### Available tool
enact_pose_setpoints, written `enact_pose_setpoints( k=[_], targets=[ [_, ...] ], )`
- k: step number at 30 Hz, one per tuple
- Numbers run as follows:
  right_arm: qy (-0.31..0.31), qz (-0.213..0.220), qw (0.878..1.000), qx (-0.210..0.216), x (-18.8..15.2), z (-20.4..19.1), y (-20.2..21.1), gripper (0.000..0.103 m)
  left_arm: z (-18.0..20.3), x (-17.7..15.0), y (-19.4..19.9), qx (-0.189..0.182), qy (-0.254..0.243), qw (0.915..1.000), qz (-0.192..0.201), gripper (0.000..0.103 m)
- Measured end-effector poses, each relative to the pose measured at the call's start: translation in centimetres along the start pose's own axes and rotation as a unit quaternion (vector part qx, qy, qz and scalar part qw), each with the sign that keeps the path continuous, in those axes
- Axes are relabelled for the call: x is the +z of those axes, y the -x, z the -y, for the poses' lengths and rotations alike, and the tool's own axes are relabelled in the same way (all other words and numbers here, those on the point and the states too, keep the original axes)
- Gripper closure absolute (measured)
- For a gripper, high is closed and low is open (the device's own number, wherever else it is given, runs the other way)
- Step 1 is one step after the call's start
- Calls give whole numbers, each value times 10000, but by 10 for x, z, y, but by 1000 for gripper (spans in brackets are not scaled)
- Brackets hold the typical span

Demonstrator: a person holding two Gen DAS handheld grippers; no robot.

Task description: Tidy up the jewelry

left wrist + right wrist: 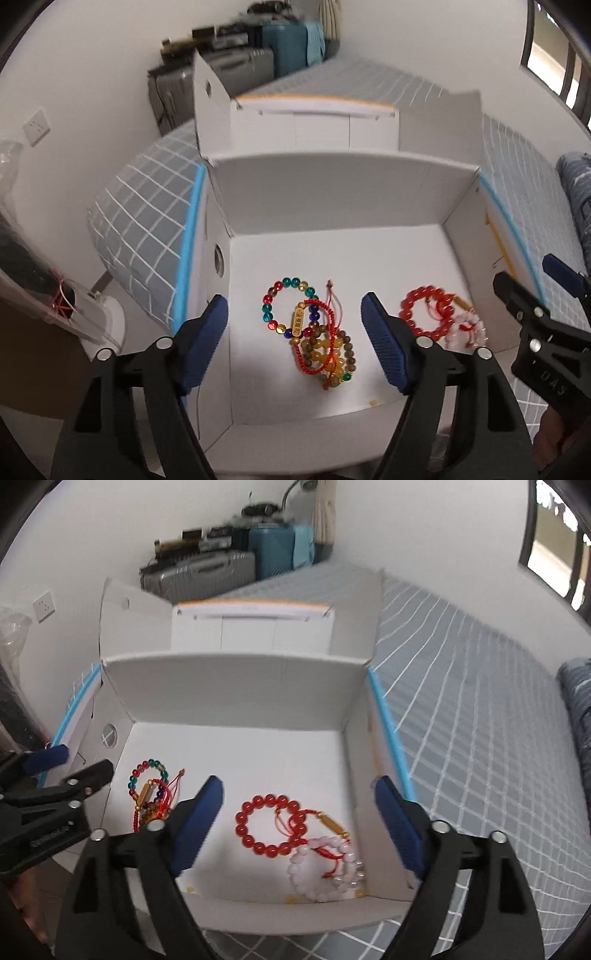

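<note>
An open white cardboard box lies on a bed. On its floor at the left is a heap of bracelets: a multicoloured glass-bead bracelet, a red cord bracelet with a gold bar, and brown and amber bead bracelets. At the right lie a red bead bracelet and a pale pink bead bracelet. My left gripper is open and empty above the left heap. My right gripper is open and empty above the red bracelet.
The bed has a grey cover with a white grid. The box flaps stand up at the back. Suitcases stand against the far wall. A window is at the upper right.
</note>
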State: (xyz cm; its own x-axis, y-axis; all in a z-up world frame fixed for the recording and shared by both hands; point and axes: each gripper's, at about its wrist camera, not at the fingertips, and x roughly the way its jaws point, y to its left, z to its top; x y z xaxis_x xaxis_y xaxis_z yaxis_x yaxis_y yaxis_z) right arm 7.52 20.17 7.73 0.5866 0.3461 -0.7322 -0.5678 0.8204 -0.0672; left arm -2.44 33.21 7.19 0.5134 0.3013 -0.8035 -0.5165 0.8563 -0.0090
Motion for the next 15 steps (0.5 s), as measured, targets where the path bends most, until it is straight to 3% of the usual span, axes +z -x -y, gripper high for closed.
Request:
enact_pose_setpoints(
  k=[3, 6, 12, 15],
  targets=[
    [-100, 195, 9998, 31, -4, 5, 14, 8, -1, -6, 18, 51, 60, 9997, 246, 16],
    [-68, 437, 9990, 103, -13, 5, 29, 8, 0, -18, 33, 164, -20, 9984, 549, 8],
    [-65, 684, 9976, 61, -41, 8, 51, 8, 2, -48, 51, 234, 12, 9965, 801, 6],
    [-50, 688, 9976, 41, -55, 8, 56, 8, 2, -61, 56, 91, 44, 9968, 790, 6]
  ],
)
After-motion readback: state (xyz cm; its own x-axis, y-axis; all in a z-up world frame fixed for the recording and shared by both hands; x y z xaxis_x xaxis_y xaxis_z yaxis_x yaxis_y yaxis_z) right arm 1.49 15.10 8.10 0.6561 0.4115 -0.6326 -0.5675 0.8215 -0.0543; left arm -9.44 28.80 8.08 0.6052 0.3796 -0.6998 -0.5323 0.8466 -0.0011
